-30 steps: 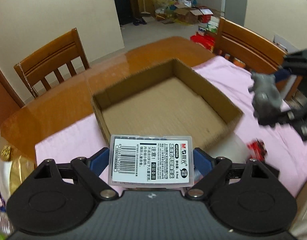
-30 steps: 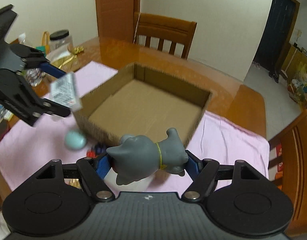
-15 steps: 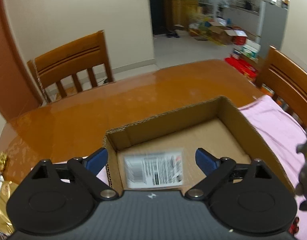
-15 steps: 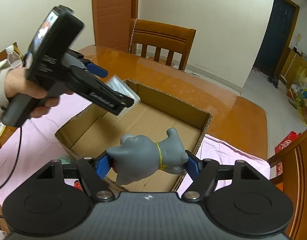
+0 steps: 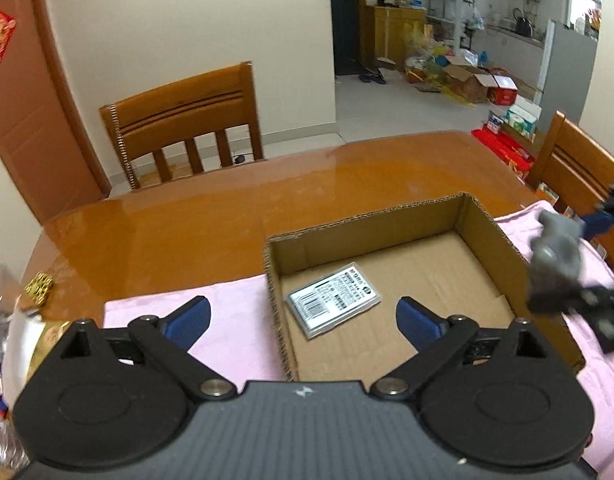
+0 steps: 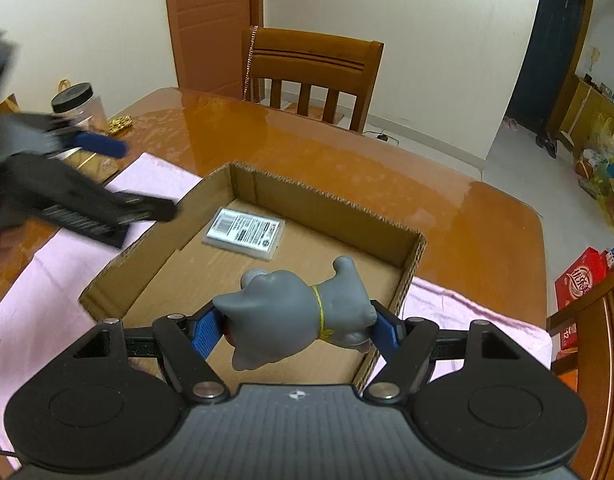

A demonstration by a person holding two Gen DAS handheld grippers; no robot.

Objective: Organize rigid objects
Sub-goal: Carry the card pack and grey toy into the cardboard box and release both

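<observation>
Two sets of tongs are in view above a shallow cardboard box (image 5: 483, 224) that sits on a pink cloth (image 5: 235, 320) spread over the glossy wooden counter (image 5: 227, 208).

Left tongs (image 5: 303, 320): the jaws stand wide apart and are opening, with nothing gripped between them. The blue fingertips (image 5: 187, 318) straddle the box's near left corner, one over the cloth and one over the box floor. In the right wrist view the same tongs appear blurred at the left edge, outside the box wall.

Right tongs (image 6: 295, 330): clamped on a grey cat figurine (image 6: 295, 312) with a yellow collar. Both blue pads press against the figurine's sides. It is held over the near right part of the box, above the box floor and not touching it. In the left wrist view the figurine (image 5: 557, 246) shows blurred at the right edge, beside the box's right wall.

Item placed: a flat clear plastic case (image 5: 334, 305) with a white printed label and barcode lies flat on the box floor, near the left wall and slightly skewed to the box sides. It is free of both tongs.

Surroundings: a wooden chair (image 6: 307, 76) stands at the far side of the counter. A clear jar with a black lid (image 6: 78, 106) stands on the counter to the left, well apart from the box.
</observation>
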